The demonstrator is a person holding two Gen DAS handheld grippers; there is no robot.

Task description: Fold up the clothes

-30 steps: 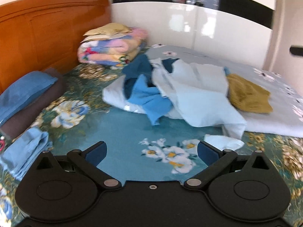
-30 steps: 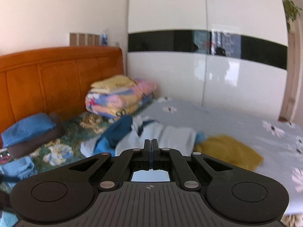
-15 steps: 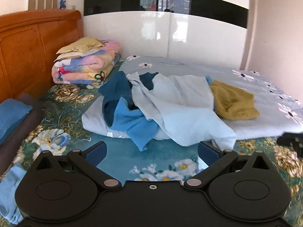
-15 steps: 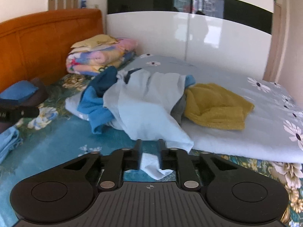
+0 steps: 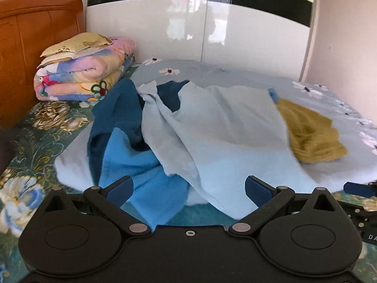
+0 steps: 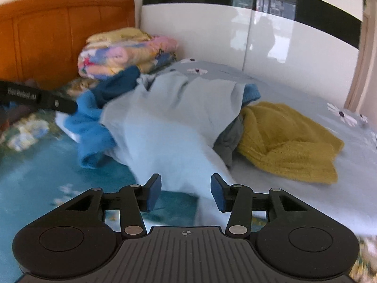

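Partly, light-blue garment (image 6: 165, 127) hides grey cloth (image 6: 227, 141) (blurred).

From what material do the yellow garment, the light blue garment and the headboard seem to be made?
Yellow garment: probably a knit, maybe wool or acrylic; its surface looks nubby and thick.
Light blue garment: thin, smooth woven cloth, perhaps cotton; it drapes in soft, flat folds.
Headboard: apparently wood with an orange-brown, slightly glossy varnish; it has raised panels.

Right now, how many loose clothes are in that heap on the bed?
4 visible: pale blue garment on top, blue one left, mustard sweater right, grey piece tucked between. More may be hidden.
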